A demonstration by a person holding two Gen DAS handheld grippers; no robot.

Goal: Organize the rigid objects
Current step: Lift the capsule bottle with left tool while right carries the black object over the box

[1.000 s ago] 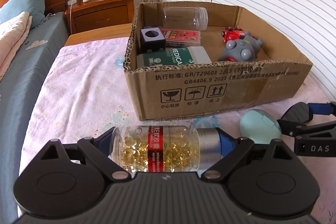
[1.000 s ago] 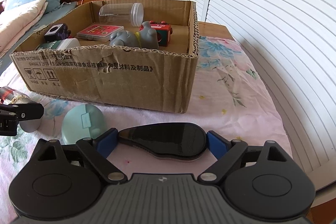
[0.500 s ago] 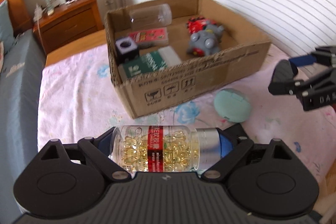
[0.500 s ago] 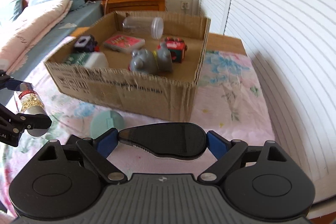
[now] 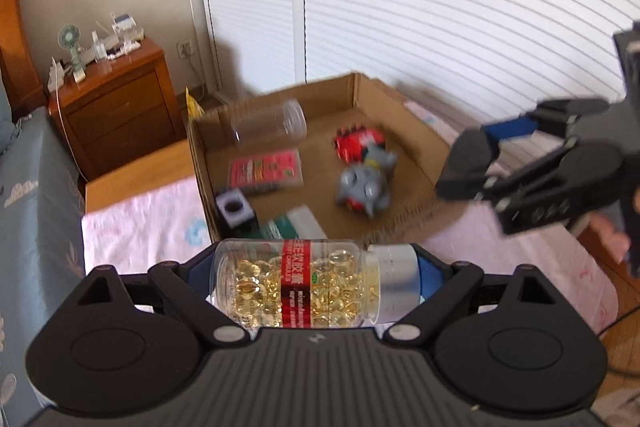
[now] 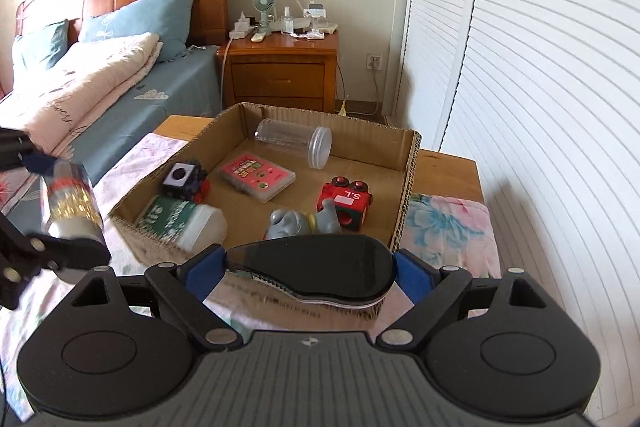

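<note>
now both tools are in the carry step, loaded and held above the near wall of the box point(image 6: 404, 187), so the next move, as i judge it, calls for bringing each load over bare cardboard floor and opening the jaws low enough that nothing bounces. from the left: the left gripper point(image 5: 316, 283) clamps the bottle point(image 5: 304, 287) end to end, base on one pad and grey cap on the other; it is a clear hard cylinder full of glossy yellow capsules with a red label band, smooth and likely to roll once freed. the right gripper point(image 6: 308, 267) is closed on the black case point(image 6: 312, 261), a flat, matte, teardrop-shaped shell with a pale seam, held across its length. in the box lie a clear jar point(image 6: 294, 141) on its side, a pink card pack point(image 6: 256, 177), a green-and-white bottle point(image 6: 182, 223), a grey toy point(image 6: 300, 221) and a red car point(image 6: 346, 201); free floor shows toward the far right corner.
</note>
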